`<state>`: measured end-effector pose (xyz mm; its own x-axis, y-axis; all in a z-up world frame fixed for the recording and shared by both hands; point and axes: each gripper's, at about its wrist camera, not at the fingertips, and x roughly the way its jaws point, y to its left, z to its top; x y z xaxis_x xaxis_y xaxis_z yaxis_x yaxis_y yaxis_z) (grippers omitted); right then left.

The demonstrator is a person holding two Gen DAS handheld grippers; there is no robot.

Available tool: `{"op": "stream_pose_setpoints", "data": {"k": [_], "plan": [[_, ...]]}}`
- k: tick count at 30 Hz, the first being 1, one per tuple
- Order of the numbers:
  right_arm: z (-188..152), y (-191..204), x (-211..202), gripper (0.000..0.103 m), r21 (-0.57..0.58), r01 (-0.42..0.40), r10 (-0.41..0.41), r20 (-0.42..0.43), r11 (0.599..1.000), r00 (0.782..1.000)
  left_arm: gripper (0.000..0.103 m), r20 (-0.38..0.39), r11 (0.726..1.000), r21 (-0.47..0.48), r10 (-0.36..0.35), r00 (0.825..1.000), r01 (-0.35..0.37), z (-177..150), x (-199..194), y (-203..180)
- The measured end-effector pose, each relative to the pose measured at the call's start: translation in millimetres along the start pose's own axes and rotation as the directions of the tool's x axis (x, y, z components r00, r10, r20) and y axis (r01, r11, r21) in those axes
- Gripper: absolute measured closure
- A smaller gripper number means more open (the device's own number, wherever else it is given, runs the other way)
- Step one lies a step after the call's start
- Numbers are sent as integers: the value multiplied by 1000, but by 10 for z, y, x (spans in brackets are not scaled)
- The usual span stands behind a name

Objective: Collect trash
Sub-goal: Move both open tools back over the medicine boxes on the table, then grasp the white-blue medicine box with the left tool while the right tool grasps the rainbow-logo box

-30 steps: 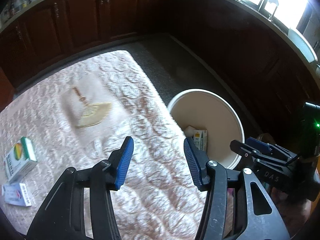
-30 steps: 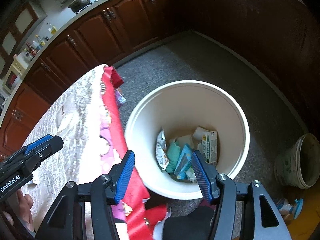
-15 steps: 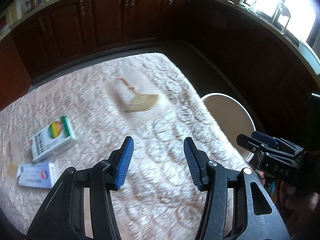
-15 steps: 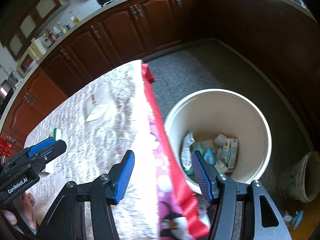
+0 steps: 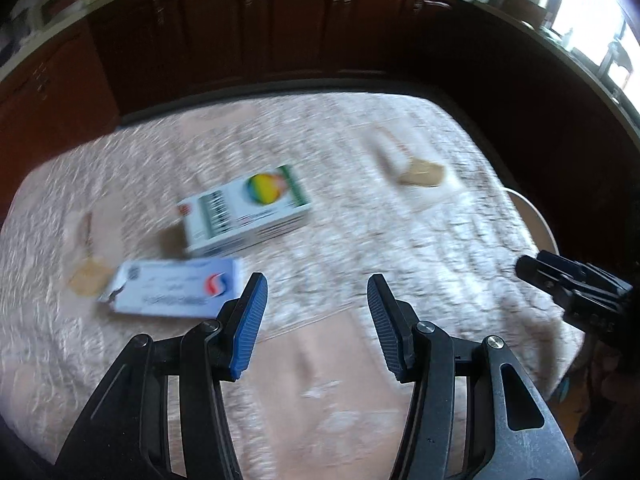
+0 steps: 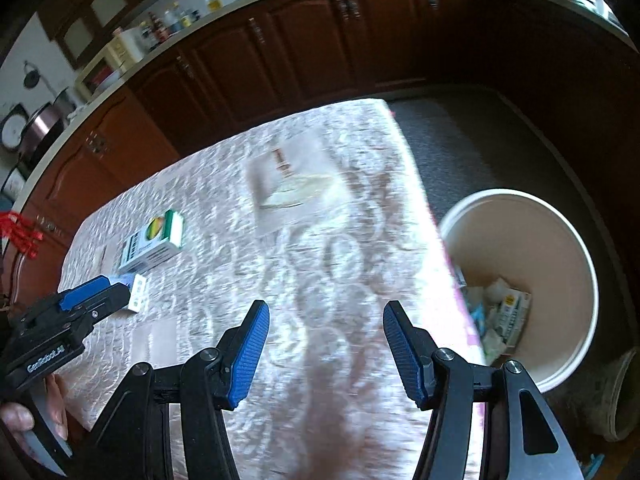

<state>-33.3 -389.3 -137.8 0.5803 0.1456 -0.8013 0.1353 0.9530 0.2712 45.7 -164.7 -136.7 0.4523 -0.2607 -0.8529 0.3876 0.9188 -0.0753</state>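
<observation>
A white and green carton (image 5: 244,208) with a rainbow circle lies on the pink patterned tablecloth (image 5: 360,220). Next to it, nearer me, lies a flat white and blue box (image 5: 172,292). My left gripper (image 5: 316,300) hovers open just right of that box, nothing between its blue pads. My right gripper (image 6: 324,328) is open too, empty, over the table's near right part. The same carton (image 6: 154,244) and box (image 6: 136,296) show at the left of the right wrist view. Beside the table on the floor stands the white bucket (image 6: 552,248), with several wrappers and cartons (image 6: 500,316) in it.
Dark wooden cabinets (image 6: 320,52) curve around the room behind the table. A printed fan motif (image 5: 420,172) marks the cloth. A second, dirty pail (image 6: 616,396) sits on the grey floor (image 6: 460,152) right of the bucket. A person's fingers (image 6: 24,420) hold the left tool.
Both grippers swung left, away from the bucket and over the table. The carton and the flat box have come toward the middle of the left wrist view. Jaw gaps look unchanged.
</observation>
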Motion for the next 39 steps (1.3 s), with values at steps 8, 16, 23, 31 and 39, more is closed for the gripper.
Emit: {"op": "stream_pose_setpoints", "data": {"k": [8, 16, 23, 31, 39], "plan": [[-26, 327, 128, 46, -68, -22, 20, -28, 997, 999, 53, 2, 993, -115, 31, 1000, -31, 125, 361, 245], [-49, 379, 150, 46, -80, -16, 12, -46, 997, 999, 53, -10, 994, -101, 43, 999, -44, 215, 685, 254], [-38, 436, 241, 46, -84, -29, 23, -67, 996, 998, 53, 10, 998, -34, 51, 999, -51, 346, 644, 156], [-4, 447, 151, 46, -90, -20, 16, -50, 996, 999, 53, -103, 996, -78, 34, 994, -42, 276, 851, 346], [43, 449, 122, 45, -87, -26, 22, -45, 996, 999, 53, -163, 998, -70, -23, 986, 12, -201, 480, 750]]}}
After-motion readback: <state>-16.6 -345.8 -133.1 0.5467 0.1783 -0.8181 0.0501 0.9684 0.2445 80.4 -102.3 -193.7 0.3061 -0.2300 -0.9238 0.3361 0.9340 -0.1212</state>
